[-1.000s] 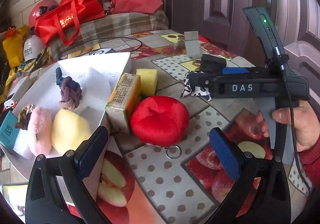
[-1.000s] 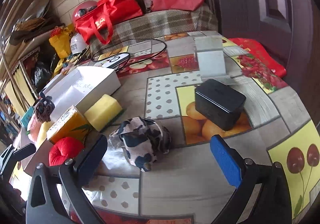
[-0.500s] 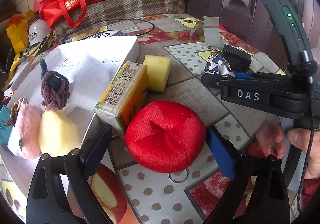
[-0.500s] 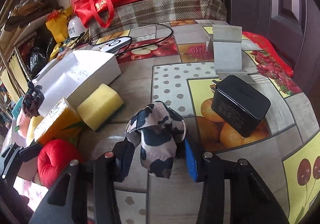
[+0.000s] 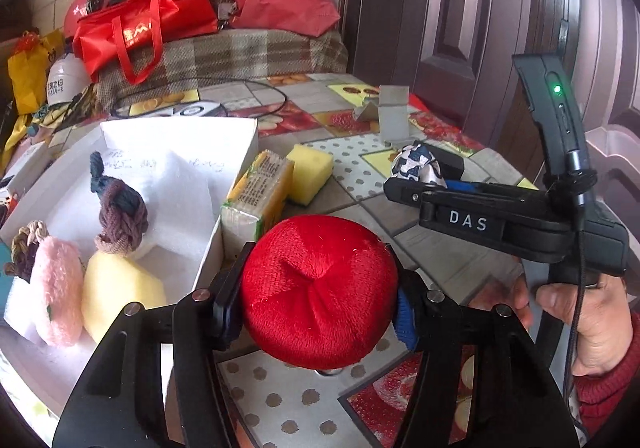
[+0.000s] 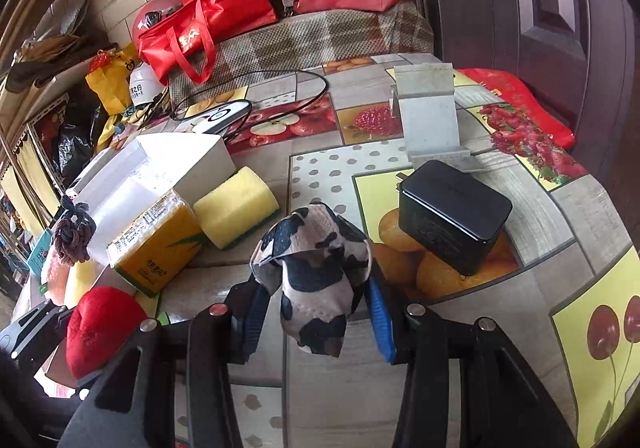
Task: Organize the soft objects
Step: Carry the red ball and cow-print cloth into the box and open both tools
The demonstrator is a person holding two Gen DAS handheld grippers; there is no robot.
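My left gripper (image 5: 318, 300) is shut on a red plush ball (image 5: 320, 288) and holds it just above the table beside the white box (image 5: 208, 260). The box holds a pink plush (image 5: 56, 296), a yellow soft block (image 5: 116, 296) and a knotted rope toy (image 5: 120, 216). My right gripper (image 6: 312, 312) is shut on a black-and-white cow-print cloth (image 6: 316, 272), lifted off the table. It also shows in the left wrist view (image 5: 418, 168). A yellow sponge (image 6: 236, 206) and an orange tissue pack (image 6: 156, 244) lie next to the box.
A black charger block (image 6: 454, 216) and a grey stand (image 6: 428, 116) sit on the fruit-print tablecloth (image 6: 520, 328) to the right. A black cable loop (image 6: 280, 88) lies behind. Red bags (image 6: 208, 24) pile on a plaid seat at the back.
Both grippers have closed: the left on the red plush ball, the right on the cow-print cloth. Both objects now sit higher between the fingers.
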